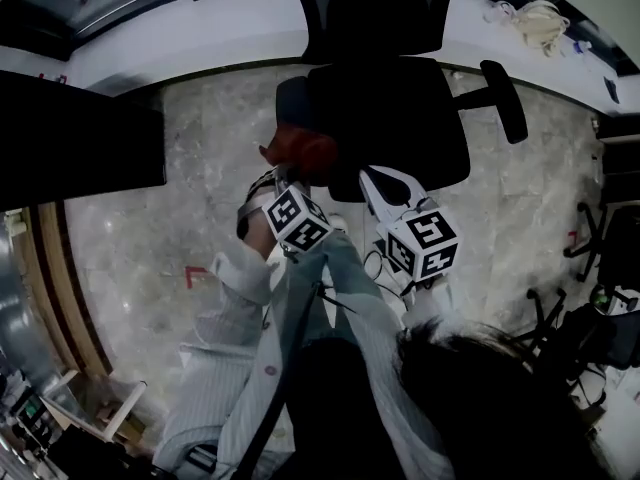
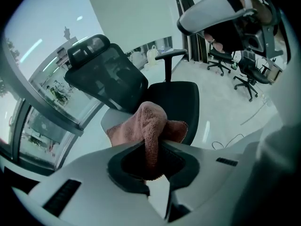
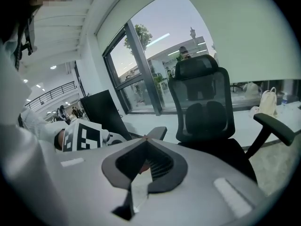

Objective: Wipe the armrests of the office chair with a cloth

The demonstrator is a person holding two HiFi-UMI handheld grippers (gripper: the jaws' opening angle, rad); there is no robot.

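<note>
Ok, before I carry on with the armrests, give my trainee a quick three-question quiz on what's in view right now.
1. True or false: the left gripper has its jaws shut on the pink cloth.
2. Pick one: what is between the jaws of the right gripper? A) a folded cloth B) nothing C) a cable
3. Short answer: in the head view, on which side of the picture does the office chair show an armrest fully clear of both grippers?

Key: 1 true; 2 B, its jaws meet at the tip with nothing in them; 3 the right side.
</note>
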